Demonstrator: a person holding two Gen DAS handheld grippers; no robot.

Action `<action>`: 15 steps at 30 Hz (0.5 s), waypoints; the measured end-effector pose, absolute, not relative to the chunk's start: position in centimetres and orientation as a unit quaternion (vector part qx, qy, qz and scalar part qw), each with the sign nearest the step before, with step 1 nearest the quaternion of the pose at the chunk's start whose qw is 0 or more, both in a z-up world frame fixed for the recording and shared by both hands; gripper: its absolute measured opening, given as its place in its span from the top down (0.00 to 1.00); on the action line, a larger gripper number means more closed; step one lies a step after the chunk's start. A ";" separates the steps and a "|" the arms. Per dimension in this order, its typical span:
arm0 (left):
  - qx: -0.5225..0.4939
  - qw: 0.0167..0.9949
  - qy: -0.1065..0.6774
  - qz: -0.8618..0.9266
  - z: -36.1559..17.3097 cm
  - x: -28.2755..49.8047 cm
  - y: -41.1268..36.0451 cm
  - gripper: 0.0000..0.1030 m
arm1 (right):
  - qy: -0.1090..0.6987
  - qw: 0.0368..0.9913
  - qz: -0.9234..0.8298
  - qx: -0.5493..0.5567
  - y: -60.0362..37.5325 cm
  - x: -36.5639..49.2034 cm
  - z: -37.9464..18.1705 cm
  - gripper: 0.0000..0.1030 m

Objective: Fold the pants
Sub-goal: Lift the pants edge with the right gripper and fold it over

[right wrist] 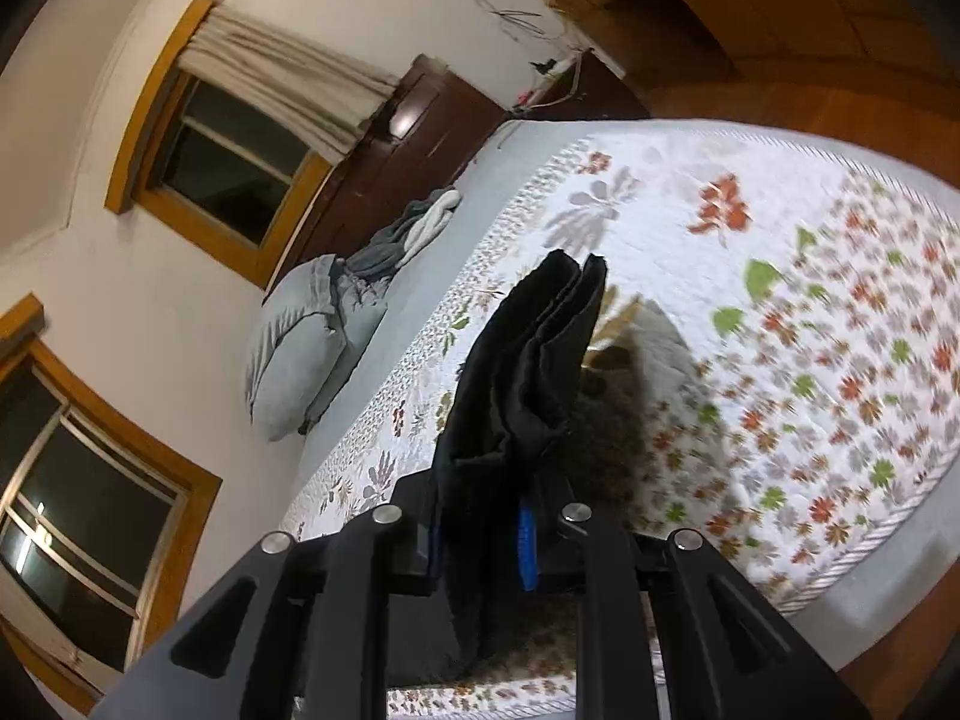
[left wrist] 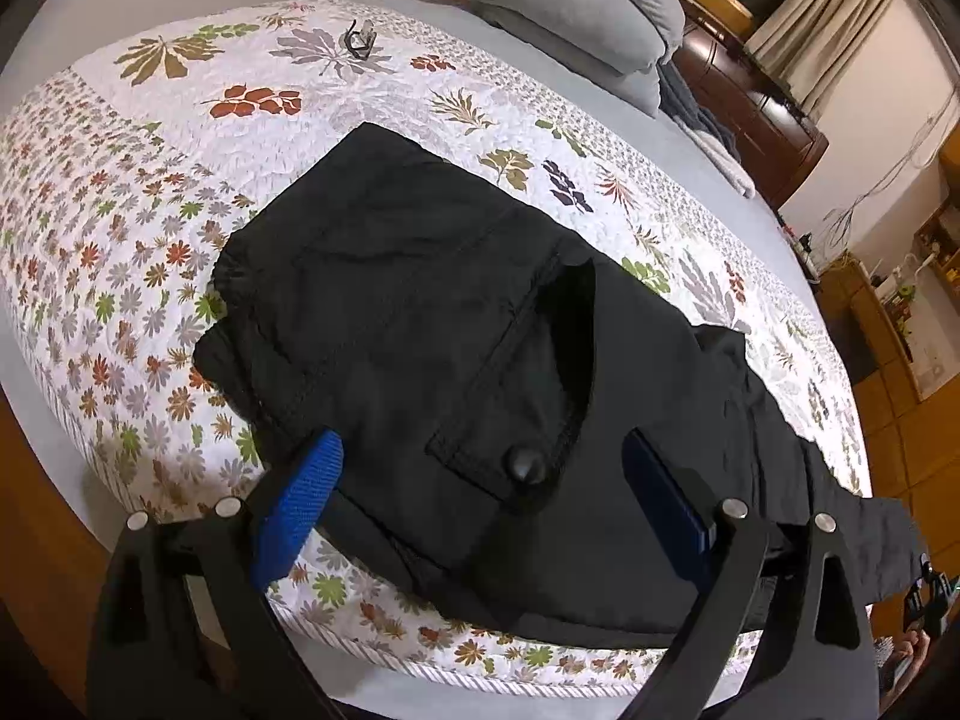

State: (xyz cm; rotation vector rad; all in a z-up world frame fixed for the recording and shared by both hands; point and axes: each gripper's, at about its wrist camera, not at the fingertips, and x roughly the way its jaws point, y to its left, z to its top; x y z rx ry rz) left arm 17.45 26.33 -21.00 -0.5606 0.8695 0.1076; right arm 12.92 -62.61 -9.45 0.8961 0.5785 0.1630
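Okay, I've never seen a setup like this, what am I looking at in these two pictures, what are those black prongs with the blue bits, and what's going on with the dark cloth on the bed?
A person holds two hand-held grippers, each with a fisheye camera looking along its blue-padded fingers. The left gripper is open, hovering over black pants spread on a floral quilt. The right gripper is clamped on a bunched end of the pants, raised off the quilt. Grey pillows lie further up the bed.

One pants (left wrist: 456, 324), two pillows (left wrist: 558, 6), one quilt (left wrist: 180, 138).
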 end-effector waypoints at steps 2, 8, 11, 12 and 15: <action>-0.276 0.868 0.410 0.051 -21.1 17.2 26.4 0.09 | 0.275 0.864 0.083 0.414 -61.6 13.1 -8.3 0.82; -0.278 0.869 0.405 0.050 -21.2 16.7 26.1 0.09 | 0.279 0.883 0.091 0.367 -58.7 13.2 -5.3 0.82; -0.284 0.870 0.399 0.051 -21.4 16.3 26.1 0.09 | 0.280 0.891 0.098 0.344 -57.1 13.5 -3.8 0.82; -0.286 0.870 0.398 0.052 -21.4 16.2 26.2 0.09 | 0.281 0.892 0.103 0.340 -56.6 13.6 -3.4 0.82; -0.290 0.870 0.396 0.051 -21.5 15.9 26.2 0.09 | 0.282 0.899 0.111 0.316 -54.8 13.9 -2.0 0.82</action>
